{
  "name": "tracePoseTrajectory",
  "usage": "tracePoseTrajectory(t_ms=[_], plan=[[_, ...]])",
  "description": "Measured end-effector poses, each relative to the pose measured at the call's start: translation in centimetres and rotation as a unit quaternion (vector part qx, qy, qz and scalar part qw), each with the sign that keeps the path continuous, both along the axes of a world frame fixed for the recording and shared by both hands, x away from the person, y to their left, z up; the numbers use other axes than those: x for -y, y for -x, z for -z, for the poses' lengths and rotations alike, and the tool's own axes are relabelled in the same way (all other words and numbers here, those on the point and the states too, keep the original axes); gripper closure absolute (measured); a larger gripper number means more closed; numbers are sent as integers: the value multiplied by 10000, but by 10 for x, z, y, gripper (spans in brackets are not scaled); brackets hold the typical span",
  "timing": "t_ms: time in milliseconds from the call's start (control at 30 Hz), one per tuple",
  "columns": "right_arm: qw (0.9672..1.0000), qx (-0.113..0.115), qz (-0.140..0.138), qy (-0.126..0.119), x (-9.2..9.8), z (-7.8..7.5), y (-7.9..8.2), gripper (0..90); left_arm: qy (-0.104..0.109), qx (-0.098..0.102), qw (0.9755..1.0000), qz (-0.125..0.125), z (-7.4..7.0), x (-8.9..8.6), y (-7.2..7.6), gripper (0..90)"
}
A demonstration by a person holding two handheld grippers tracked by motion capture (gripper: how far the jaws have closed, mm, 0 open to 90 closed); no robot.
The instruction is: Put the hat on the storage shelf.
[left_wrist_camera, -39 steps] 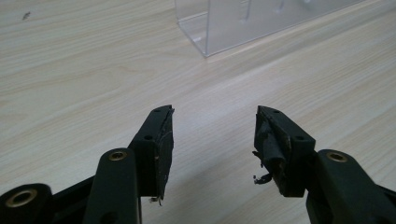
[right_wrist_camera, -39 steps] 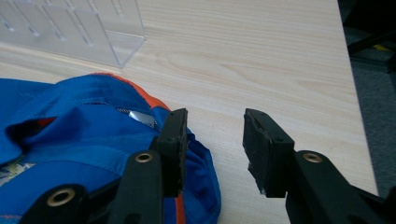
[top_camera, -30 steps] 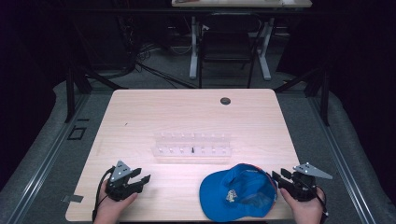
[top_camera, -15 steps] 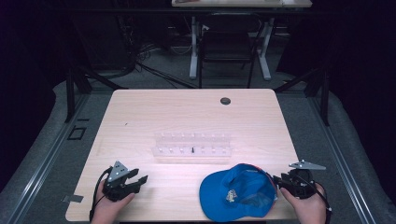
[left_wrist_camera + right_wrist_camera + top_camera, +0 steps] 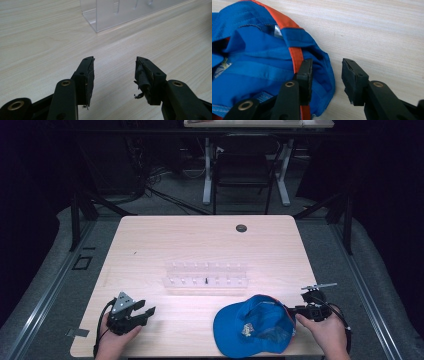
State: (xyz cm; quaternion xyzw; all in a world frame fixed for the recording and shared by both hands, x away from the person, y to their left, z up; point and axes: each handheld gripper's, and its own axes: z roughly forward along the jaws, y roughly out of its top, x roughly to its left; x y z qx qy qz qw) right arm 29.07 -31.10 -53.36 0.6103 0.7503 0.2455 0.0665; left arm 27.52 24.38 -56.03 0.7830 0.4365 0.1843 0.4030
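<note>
We see the right gripper (image 5: 292, 309) at the near right corner of the table (image 5: 200, 240), its jaws parted and straddling the rim of a blue cap (image 5: 252, 330) that lies upside down with its hollow facing up. In the right gripper view, the gripper (image 5: 325, 75) has one jaw over the cap's blue fabric beside an orange seam, while the other jaw stands over bare wood just outside the rim; the cap (image 5: 257, 62) spreads away to that gripper's left. The jaws have just been closing a little, with the cap's edge between them, yet a clear gap remains and we cannot tell that either pad presses on the cloth. Well apart, toward the other near corner, the left gripper (image 5: 145, 312) rests low over the table with its jaws wide and nothing between them; in the left gripper view (image 5: 115, 72) only wood grain lies between the worn pads. Ahead of that gripper and slightly to its right stands a clear plastic rack (image 5: 117, 12), which sits beyond the cap in the high view (image 5: 206, 276).
</note>
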Motion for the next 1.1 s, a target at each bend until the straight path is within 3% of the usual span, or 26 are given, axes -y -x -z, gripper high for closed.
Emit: tracePoseTrajectory(t_ms=[67,133,333,700,733,1100], plan=[[10000,-78,-31,15,-1,0,-2,623,-5,-6,10000,1,0,-1,0,503],[9993,-282,-135,221,-7,0,-7,636,-29,-13,10000,14,0,-1,0,503],[9973,-508,-291,452,-12,2,-12,657,-5,-22,10000,-23,0,-2,0,503],[9954,-639,-361,610,-19,10,-17,746,-13,-23,10000,-23,0,-1,-1,503],[9931,-772,-485,735,-20,10,-19,759,-16,-23,10000,-22,0,-1,-1,503],[9873,-1031,-663,1012,-29,10,-27,785,-44,-34,10000,-8,1,-1,-1,504]])
